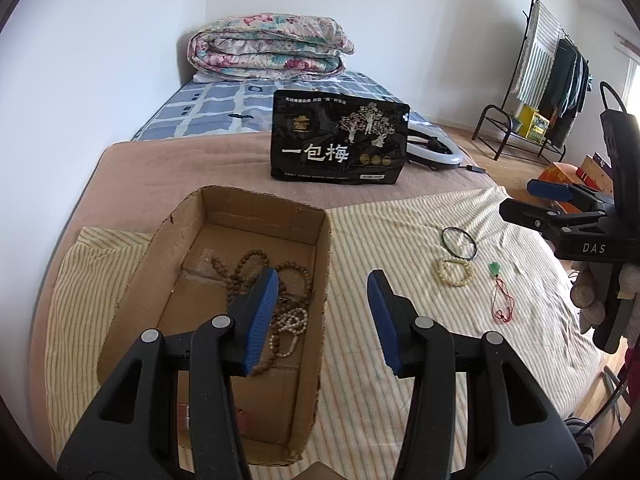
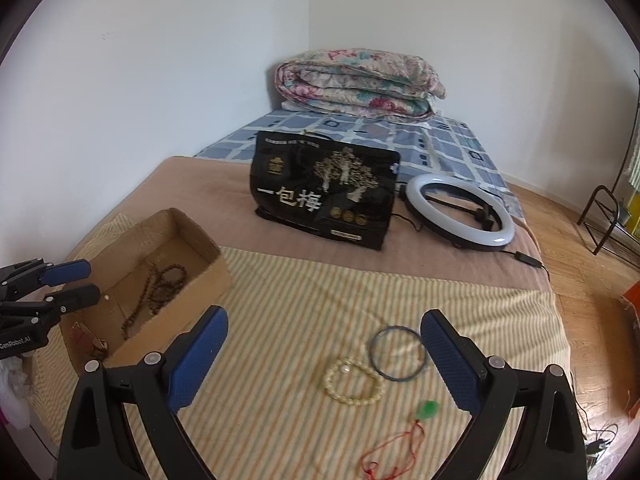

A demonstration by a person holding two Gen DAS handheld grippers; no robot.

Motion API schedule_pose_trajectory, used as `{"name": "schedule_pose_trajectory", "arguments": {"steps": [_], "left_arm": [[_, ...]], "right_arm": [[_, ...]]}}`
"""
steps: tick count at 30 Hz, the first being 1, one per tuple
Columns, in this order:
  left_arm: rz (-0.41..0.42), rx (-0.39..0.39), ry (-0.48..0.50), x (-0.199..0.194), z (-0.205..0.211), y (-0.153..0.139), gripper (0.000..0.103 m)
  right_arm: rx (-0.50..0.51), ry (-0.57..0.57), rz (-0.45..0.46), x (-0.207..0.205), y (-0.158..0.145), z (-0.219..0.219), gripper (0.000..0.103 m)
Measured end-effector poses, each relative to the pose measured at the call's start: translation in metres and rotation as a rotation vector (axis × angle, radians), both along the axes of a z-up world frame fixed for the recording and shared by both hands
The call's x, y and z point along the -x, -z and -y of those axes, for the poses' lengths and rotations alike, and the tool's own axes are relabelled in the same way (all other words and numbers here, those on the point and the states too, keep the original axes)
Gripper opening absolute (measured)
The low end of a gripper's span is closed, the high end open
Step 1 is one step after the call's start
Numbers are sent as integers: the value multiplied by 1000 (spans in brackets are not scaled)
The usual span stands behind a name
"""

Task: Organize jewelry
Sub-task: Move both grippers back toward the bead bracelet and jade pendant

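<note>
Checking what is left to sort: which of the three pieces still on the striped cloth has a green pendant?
The red cord necklace, nearest the camera in the right wrist view. The cream bead bracelet and thin dark bangle have no pendant.

- Open brown corrugated-cardboard box [image 1: 240,216], left of the right gripper [image 2: 324,364]: matt, rough torn edges.
- Cream glossy-bead bracelet [image 2: 354,384] between its jaws, on striped woven cloth [image 2: 280,288].
- Black snack bag [image 2: 324,194] ahead: glossy.

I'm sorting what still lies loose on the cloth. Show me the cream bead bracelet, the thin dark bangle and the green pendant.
cream bead bracelet [image 2: 353,383]: right wrist view, on its near beads.
thin dark bangle [image 2: 377,366]: right wrist view, on its left rim.
green pendant [image 2: 428,409]: right wrist view, on the green stone.
</note>
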State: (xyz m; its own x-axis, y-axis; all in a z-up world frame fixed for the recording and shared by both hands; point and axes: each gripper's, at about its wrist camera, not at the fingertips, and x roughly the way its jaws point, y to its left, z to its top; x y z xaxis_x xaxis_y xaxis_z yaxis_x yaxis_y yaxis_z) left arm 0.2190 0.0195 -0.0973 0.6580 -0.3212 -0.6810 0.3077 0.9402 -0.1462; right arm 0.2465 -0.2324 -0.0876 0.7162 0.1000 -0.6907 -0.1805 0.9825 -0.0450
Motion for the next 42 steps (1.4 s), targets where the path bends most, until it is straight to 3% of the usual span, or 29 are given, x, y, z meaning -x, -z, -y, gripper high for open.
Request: {"name": "schedule_pose_trajectory", "arguments": {"steps": [3,6,18,28,35,42], "left_arm": [[-3,-4,26,1,19,0,50],[-5,1,53,2,38,2,63],[-59,-19,154,-6,121,31,65],[-168,0,162,-30,163,74,65],[-250,11,163,-48,187,101,41],[-303,46,136,-61,195,115,35]], "right_arm": [[4,40,-3,5,2,27,98],[9,73,-6,13,4,52,98],[1,151,-72,27,44,119,96],[-21,125,-142,29,90,133,83],[-39,97,-178,23,112,132,68],[-37,81,-188,12,124,127,60]]}}
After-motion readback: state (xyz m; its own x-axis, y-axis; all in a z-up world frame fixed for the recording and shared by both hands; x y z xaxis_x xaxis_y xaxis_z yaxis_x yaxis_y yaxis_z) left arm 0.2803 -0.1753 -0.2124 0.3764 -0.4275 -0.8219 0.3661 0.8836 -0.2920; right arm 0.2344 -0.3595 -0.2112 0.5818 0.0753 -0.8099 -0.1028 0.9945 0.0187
